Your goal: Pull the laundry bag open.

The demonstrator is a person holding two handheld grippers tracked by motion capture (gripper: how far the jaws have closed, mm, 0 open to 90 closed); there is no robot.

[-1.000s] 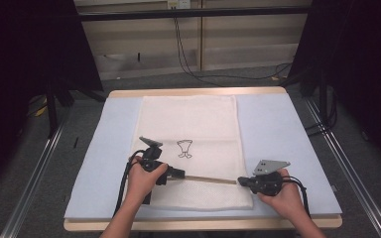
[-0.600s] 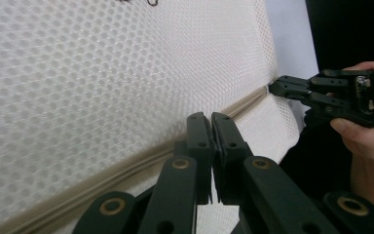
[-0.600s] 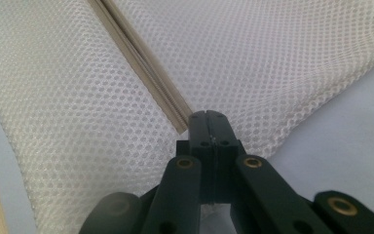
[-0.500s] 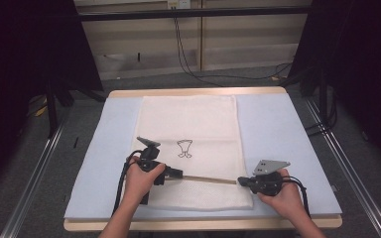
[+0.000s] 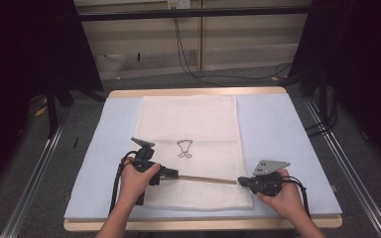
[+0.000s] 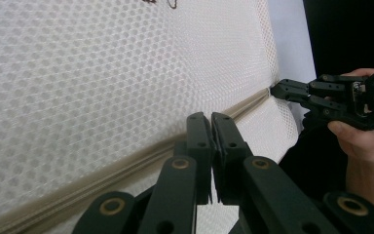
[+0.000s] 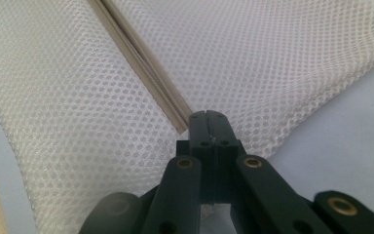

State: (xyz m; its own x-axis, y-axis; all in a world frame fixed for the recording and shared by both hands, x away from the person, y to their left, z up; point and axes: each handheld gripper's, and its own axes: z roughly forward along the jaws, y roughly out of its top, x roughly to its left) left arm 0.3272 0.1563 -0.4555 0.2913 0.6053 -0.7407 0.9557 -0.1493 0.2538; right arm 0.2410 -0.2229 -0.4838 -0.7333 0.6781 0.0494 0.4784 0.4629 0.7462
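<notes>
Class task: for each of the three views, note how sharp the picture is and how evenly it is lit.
High view: soft, the mesh bag bright, the room's edges in deep shadow. Left gripper view: the mesh crisp higher up, the left gripper slightly soft, a black corner at right. Right gripper view: evenly lit, the right gripper and the weave sharp.

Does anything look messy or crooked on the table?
Only a little. The white mesh bag lies flat on the blue mat, but its beige band slants a bit, lower toward the right gripper. The left gripper and the right one pinch its two ends. Nothing looks torn or spilled.
</notes>
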